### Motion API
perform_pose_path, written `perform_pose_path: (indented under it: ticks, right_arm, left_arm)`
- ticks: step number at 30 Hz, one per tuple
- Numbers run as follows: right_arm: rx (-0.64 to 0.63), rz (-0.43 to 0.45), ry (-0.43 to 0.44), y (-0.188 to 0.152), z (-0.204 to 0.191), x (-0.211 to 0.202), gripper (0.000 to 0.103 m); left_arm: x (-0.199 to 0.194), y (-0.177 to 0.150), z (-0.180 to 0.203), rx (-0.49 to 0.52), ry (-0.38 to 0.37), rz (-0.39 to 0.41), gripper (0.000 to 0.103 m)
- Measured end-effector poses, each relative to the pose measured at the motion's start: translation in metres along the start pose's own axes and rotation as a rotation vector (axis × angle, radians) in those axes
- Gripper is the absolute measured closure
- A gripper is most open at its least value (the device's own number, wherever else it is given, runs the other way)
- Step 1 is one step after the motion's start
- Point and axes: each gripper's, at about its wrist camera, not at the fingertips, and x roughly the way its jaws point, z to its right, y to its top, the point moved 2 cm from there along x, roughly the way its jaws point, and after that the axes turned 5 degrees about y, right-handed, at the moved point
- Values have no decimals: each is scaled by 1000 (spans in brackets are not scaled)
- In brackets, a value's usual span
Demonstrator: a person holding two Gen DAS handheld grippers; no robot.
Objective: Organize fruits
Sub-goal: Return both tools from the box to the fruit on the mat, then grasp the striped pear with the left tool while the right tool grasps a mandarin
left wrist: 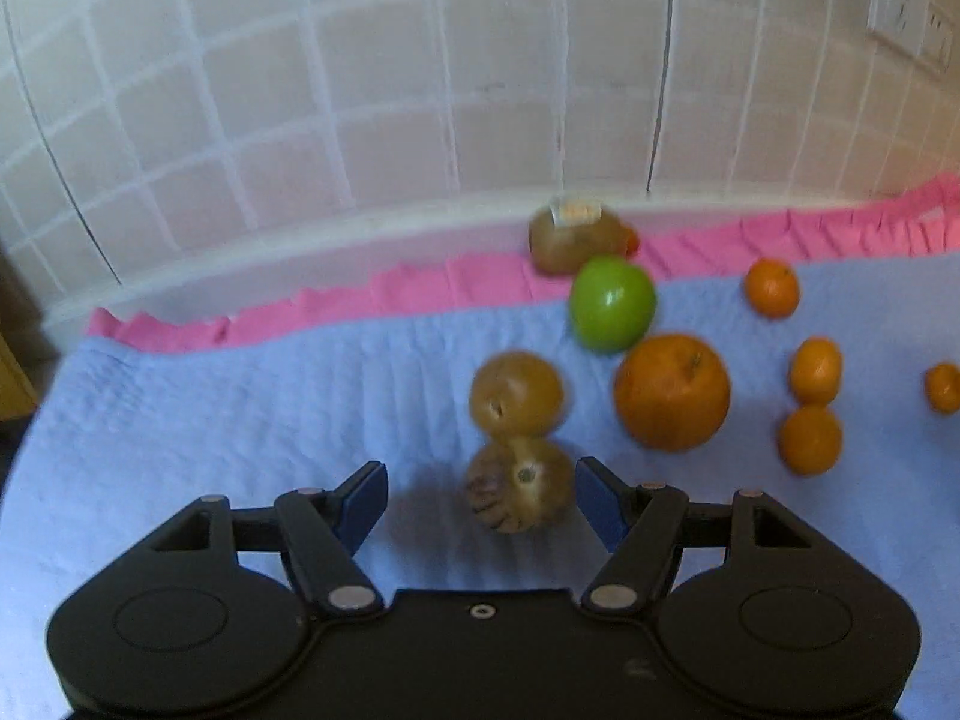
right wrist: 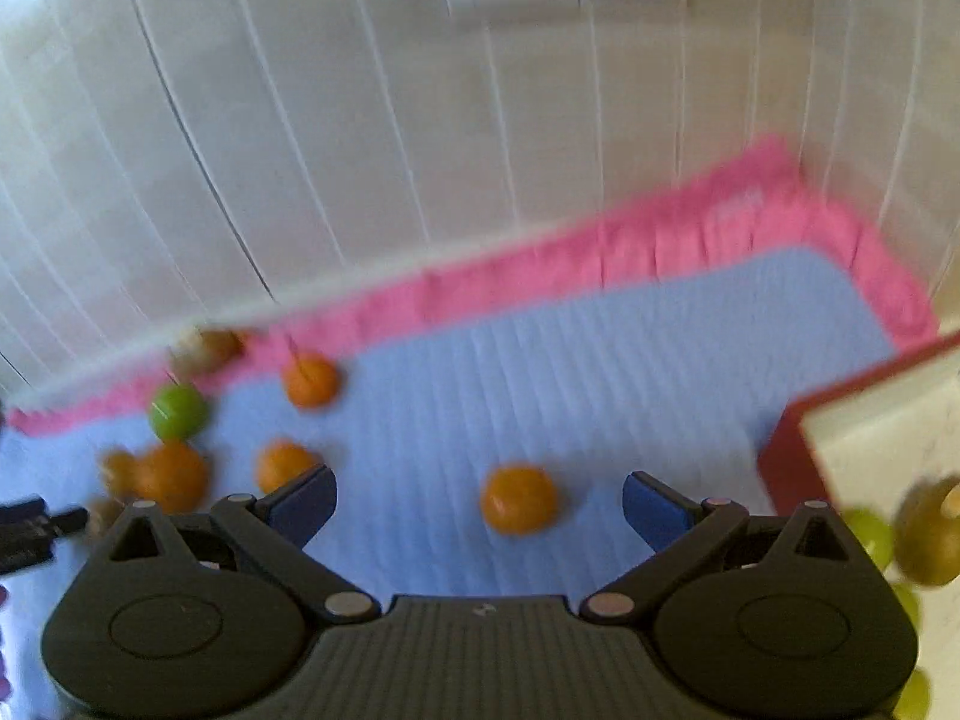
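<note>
So the fruit is all spread over a blue mat [left wrist: 240,408] with a pink mat [left wrist: 420,288] peeking out along its far edge, right under the tiled wall [left wrist: 300,90]. The left gripper [left wrist: 480,504] is spread wide, nothing pinched, and a brownish pear-like fruit [left wrist: 521,483] sits between its blue pads [left wrist: 600,504] near the front of the mat; it's closer to the right pad, but the blur won't let me say if they touch. That fruit lies with its stem end facing the camera, so its long axis runs roughly toward the gripper. A second brown fruit [left wrist: 516,393] is touching it from behind. Further back there's a green apple [left wrist: 612,303], a big orange [left wrist: 672,393] just beside it, and another brown fruit with a label [left wrist: 570,237] up on the pink strip at the far edge. Small tangerines [left wrist: 813,405] are dotted toward the right side. The right gripper [right wrist: 480,507] is wide open too, and one tangerine [right wrist: 519,498] sits on the mat between its fingers, touching neither. Off the mat's right edge is a red-rimmed tray [right wrist: 780,450] with green grapes [right wrist: 870,534] and a brownish fruit [right wrist: 927,546] in it.
</note>
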Motion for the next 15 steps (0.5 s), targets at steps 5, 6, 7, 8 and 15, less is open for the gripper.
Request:
perform_pose_path:
  ticks: [5, 6, 7, 8, 15]
  right_arm:
    - [17, -16, -15, -10, 8, 27, 1]
    - [24, -15, -15, -10, 10, 28, 1]
    - [28, -18, -16, -9, 12, 32, 1]
    - [29, -21, -17, -9, 13, 36, 2]
    - [-23, -64, -44, -10, 8, 58, 20]
  left_arm:
    - [14, 0, 7, -3, -27, -27, 21]
    - [17, 0, 9, -6, -30, -34, 21]
    - [20, 0, 9, -9, -34, -40, 21]
    - [24, -1, 10, -12, -35, -47, 21]
    - [30, -2, 9, -40, -53, -32, 22]
